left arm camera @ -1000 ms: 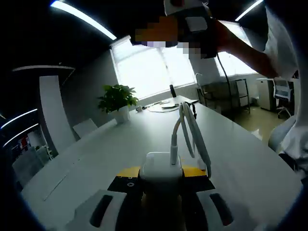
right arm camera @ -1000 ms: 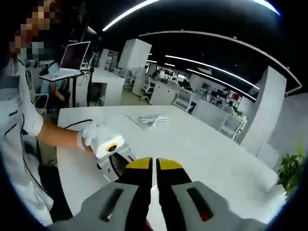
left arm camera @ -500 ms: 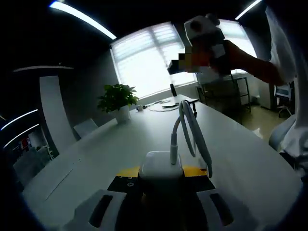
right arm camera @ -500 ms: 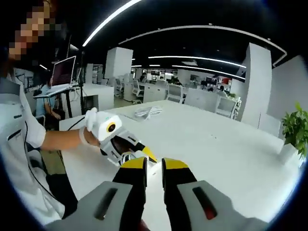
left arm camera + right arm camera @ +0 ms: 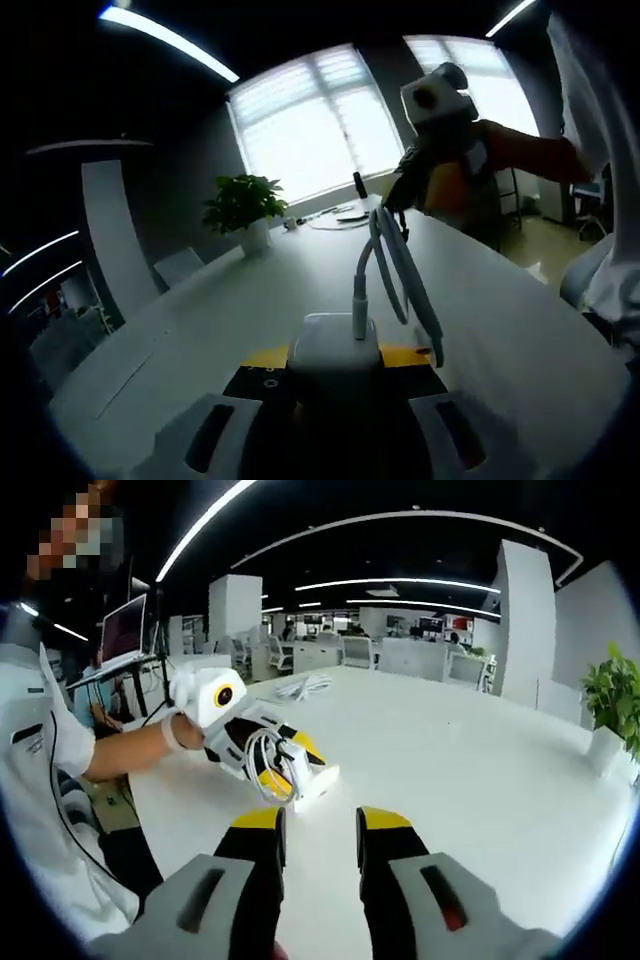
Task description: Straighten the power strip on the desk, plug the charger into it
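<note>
Tongs (image 5: 320, 825) over white office desk (image 5: 480, 770)

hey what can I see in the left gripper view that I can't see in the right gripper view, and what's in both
Left gripper view alone: bright windows with blinds at the far end of the room.

Right gripper view alone: a laptop on a stand, rows of office desks and chairs behind, and a white cable bundle lying farther back on the desk.

Both: the white desk, a potted plant, the white charger with its looped cable clamped in the left gripper, and the open right gripper.
</note>
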`<state>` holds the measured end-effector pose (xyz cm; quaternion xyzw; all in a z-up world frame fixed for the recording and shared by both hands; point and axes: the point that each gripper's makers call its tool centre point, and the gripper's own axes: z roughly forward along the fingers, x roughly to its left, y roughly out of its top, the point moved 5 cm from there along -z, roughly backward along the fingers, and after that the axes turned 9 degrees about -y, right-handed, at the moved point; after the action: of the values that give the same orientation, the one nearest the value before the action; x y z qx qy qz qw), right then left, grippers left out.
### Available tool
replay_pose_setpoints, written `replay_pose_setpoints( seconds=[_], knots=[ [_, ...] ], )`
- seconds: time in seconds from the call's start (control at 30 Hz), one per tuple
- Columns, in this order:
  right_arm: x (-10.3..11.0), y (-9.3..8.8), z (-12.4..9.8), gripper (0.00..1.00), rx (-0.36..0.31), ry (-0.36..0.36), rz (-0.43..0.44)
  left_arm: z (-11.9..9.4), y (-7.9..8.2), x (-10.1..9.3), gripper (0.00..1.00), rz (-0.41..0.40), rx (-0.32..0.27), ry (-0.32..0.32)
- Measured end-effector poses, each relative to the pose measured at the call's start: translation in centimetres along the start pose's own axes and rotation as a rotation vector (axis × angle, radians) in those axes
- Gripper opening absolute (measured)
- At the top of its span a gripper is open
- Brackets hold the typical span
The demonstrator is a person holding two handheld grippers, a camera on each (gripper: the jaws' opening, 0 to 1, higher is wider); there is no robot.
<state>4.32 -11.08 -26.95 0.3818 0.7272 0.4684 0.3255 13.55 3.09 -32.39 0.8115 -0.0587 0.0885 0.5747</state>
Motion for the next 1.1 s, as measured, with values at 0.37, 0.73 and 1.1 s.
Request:
replay_pose_setpoints(
  seconds=[0.37, 0.73, 1.1],
  knots=[
    [0.7, -2.1, 0.7, 0.31, 0.001, 0.021, 0.048, 0.3, -0.1, 0.1, 0.32, -0.003, 0.009, 0.007],
    [1.5, -2.7, 0.5, 0.34, 0.005, 0.034, 0.059, 0.0, 0.4, 0.1, 0.37, -0.020, -0.017, -0.001],
    [1.7, -2.8, -0.2, 0.35, -0.008, 0.026, 0.077, -1.8, -0.5, 0.1, 0.45, -0.025, 0.043, -0.013]
  ],
)
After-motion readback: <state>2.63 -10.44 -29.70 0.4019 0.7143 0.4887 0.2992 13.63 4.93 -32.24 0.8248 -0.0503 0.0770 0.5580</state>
